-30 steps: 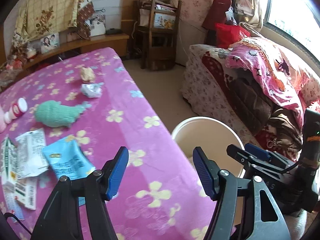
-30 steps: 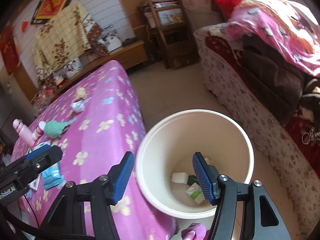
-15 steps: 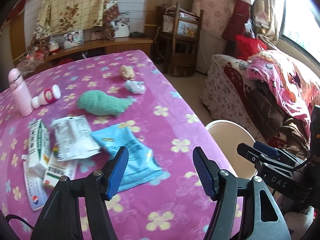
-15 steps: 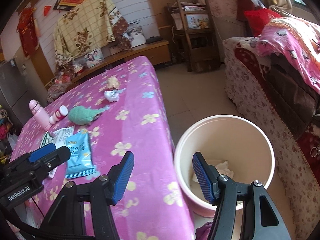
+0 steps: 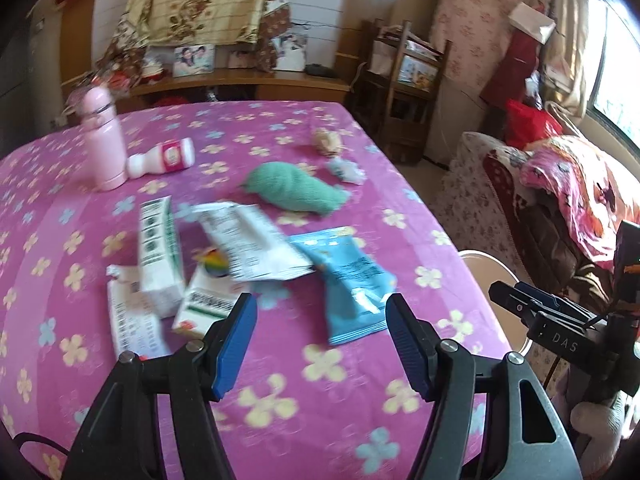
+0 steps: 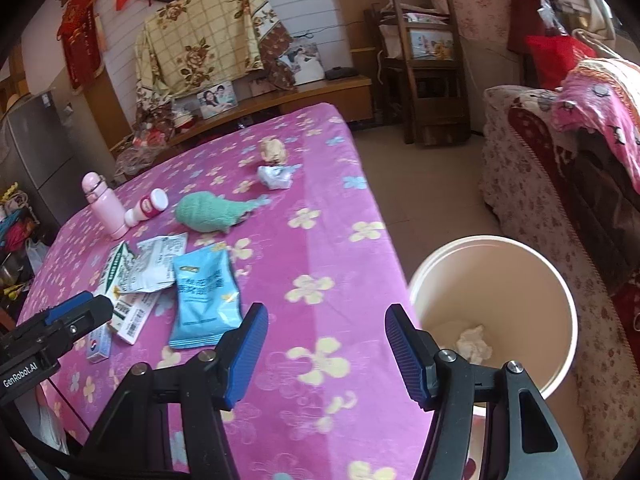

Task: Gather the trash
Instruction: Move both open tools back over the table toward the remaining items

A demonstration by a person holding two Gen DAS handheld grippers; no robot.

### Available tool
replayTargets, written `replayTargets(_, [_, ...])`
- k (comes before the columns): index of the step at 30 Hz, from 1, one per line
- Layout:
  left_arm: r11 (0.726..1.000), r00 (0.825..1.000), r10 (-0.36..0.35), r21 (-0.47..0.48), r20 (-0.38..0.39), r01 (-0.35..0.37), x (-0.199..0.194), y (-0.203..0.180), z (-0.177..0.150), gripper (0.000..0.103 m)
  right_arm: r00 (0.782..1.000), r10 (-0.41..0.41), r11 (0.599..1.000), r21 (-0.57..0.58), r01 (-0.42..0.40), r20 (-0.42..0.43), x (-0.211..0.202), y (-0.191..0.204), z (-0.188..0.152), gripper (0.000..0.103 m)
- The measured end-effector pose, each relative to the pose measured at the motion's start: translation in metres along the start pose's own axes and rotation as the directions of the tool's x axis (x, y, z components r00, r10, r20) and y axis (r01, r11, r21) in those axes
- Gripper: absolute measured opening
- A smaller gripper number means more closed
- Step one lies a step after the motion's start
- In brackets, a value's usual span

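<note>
Two hand-held grippers, left and right, gape empty. One glossy blue pouch, one knitted green bundle, two crumpled wads, one round cream bucket.

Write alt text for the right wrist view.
An open, empty right claw hovers over the edge of a table with a pink flowered cloth, where a blue snack packet, wrappers and boxes lie. A cream bucket holding crumpled paper stands on the floor beside it.

packets on table | bucket on floor right of table | tissue in bucket
</note>
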State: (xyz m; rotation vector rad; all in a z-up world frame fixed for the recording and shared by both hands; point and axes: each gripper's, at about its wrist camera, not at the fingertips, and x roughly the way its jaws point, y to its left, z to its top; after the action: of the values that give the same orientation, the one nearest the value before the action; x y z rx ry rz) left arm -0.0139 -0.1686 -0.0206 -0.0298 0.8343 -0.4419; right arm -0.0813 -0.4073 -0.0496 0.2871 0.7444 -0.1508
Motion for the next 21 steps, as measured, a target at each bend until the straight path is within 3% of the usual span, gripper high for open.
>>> replayTargets(10, [0.997, 0.997, 0.065, -0.031, -0.05, -0.066, -0.018, 0.076, -0.018, 0.074, 0.991, 0.106, 0.993, -0.039, -0.109, -0.082, 0.026, 0.035, -0.005, 0.066])
replayTargets(14, [0.994, 0.993, 0.082, -0.069, -0.087, -0.088, -0.013, 0.103, -0.025, 0.074, 0.981, 0.138, 0.987, -0.059, -0.147, -0.134, 0.046, 0.05, -0.005, 0.072])
replayTargets(21, [0.989, 0.989, 0.091, -0.109, -0.116, -0.104, 0.005, 0.126, -0.024, 0.078, 0.97, 0.167, 0.979, -0.09, -0.184, -0.176, 0.075, 0.073, 0.003, 0.074])
